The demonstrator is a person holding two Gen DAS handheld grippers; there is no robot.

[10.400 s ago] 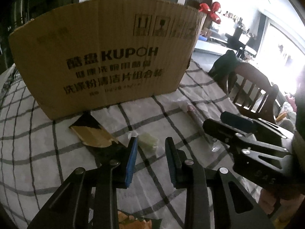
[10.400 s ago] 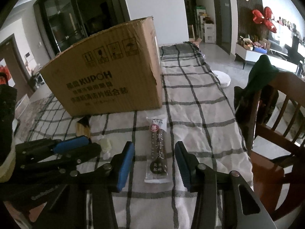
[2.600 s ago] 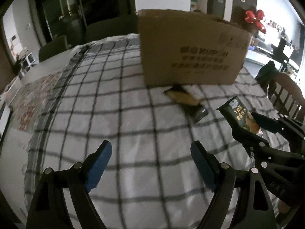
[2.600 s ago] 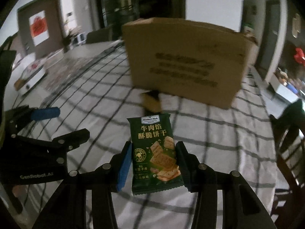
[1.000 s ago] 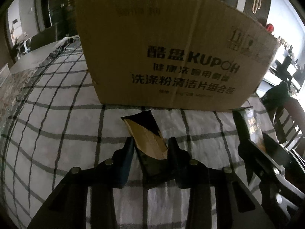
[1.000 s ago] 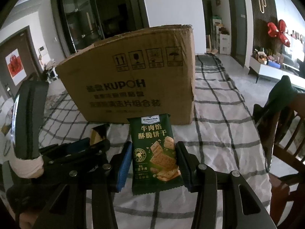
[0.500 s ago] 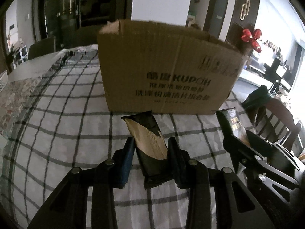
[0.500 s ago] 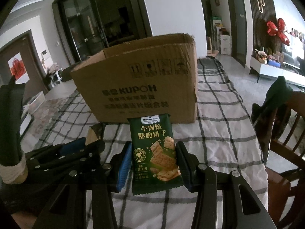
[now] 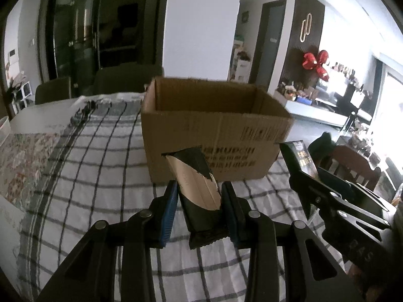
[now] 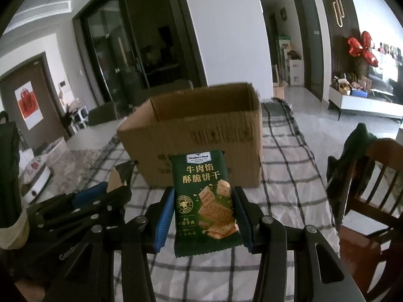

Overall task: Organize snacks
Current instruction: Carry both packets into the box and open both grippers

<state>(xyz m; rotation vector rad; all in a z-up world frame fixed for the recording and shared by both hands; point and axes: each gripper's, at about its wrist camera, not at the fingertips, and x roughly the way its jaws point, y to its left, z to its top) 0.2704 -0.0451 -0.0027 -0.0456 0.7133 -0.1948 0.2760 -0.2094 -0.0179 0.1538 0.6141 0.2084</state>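
Item 1, nearest: left gripper [image 9: 199,211]. You're pinching the dark snack packet [image 9: 199,191] w/ both blue pads pressing its side edges, lower half. Packet is standing upright, top end poking up in front of the box wall; tan paper patch showing on its face, torn-looking edge.

Item 2: right gripper [image 10: 204,216]. You're clamping the green cracker packet [image 10: 205,201], pads squeezing its long edges around mid-height, printed face toward the lens, upright. In the left view it's showing edge-on at right [image 9: 302,158].

Handling, both packets: probably light, thin film, slick, crinkly; crackers inside are likely brittle, so you're wanting light pressure only. Edge grip near the middle looks sound; a hold on a crimped end seam would probably be slipping less.

Item 3: checked tablecloth [image 9: 100,166], lying under both grippers, no other snacks showing on it here.

Item 4: cardboard box [image 10: 201,130], sitting just beyond both packets, top open, flaps not showing, inside mostly hidden from this height. Likely drop spot; you're needing to clear its front wall.

Item 5, far: wooden chair [image 10: 372,191] at right, jacket hanging on it.
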